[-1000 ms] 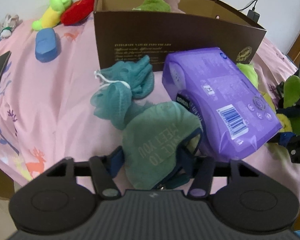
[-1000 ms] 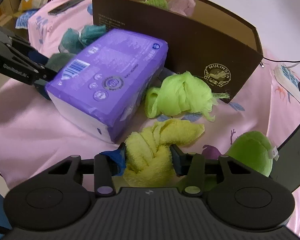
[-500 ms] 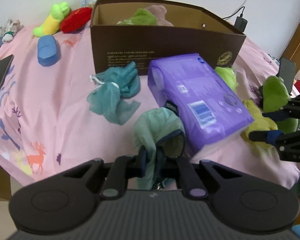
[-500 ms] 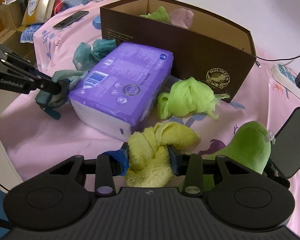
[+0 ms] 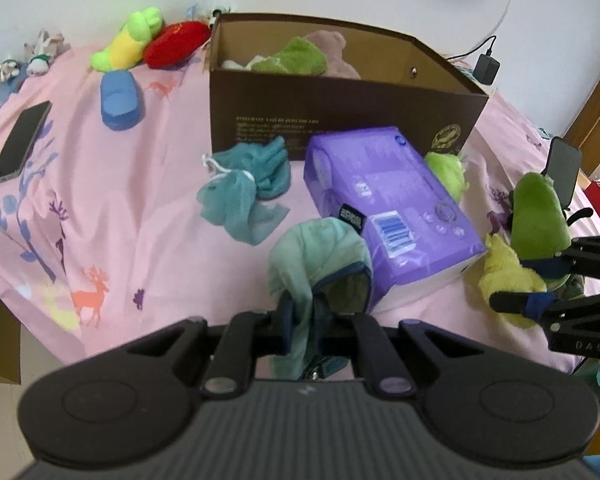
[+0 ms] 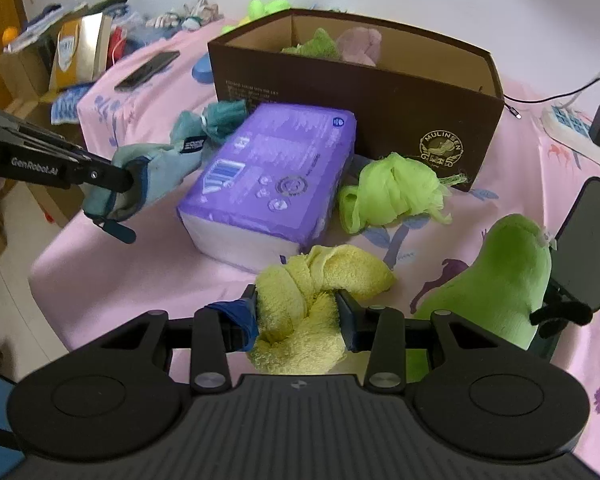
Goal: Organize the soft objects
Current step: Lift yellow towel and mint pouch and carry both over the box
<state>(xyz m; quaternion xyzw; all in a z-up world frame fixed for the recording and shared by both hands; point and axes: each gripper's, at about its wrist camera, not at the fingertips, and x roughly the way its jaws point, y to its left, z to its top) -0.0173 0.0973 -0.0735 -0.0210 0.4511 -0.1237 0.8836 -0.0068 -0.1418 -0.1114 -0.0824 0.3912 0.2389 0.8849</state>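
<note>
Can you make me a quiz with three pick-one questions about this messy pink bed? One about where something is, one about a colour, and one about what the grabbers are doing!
1. Where is the purple pack?
A. Inside the brown box
B. On the pink sheet in front of the brown box
C. On the floor

2. What colour is the towel in the right gripper?
A. Yellow
B. Red
C. Blue

3. What is the left gripper doing?
A. Open and empty
B. Shut on the phone
C. Shut on the pale green cloth pouch

Answers:
1 B: the pack lies on the pink sheet, just outside the brown box.
2 A: the towel between the right gripper's fingers is yellow.
3 C: its fingers pinch the pale green cloth pouch; the phone lies apart from it.
</note>
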